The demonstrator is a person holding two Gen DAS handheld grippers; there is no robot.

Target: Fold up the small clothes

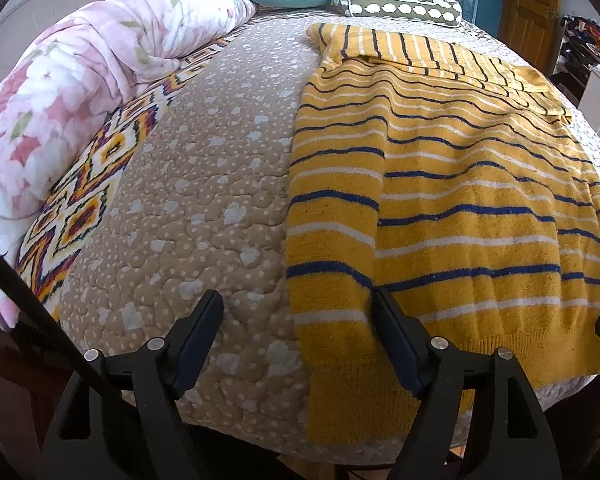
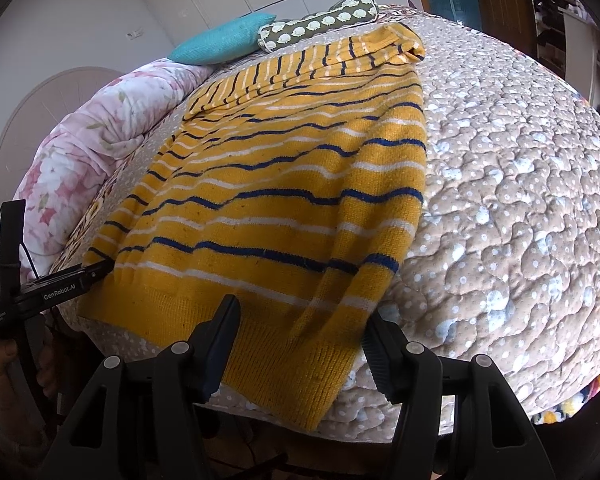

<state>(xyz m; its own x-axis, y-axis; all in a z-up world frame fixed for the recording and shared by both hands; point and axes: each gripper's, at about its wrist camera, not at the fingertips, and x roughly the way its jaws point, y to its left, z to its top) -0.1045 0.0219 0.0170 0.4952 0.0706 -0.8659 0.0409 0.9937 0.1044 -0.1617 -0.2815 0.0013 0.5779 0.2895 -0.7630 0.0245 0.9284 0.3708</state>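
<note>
Yellow sweater (image 1: pixel 460 208) flat on bed (image 1: pixel 188 208), long way running off from both grippers. Left gripper (image 1: pixel 298 304) and right gripper (image 2: pixel 302 320) open, holding nothing, at near hem corners.

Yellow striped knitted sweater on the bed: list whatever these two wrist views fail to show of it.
- Left wrist view: the yellow striped knitted sweater is cut off at the right edge; its far side is out of frame.
- Left wrist view: the left gripper has a finger covering part of the hem.
- Right wrist view: the right gripper fingers overlap the hem, hiding whether they touch it.
- Both views: the sweater's underside and collar are hidden by folded fabric.
</note>
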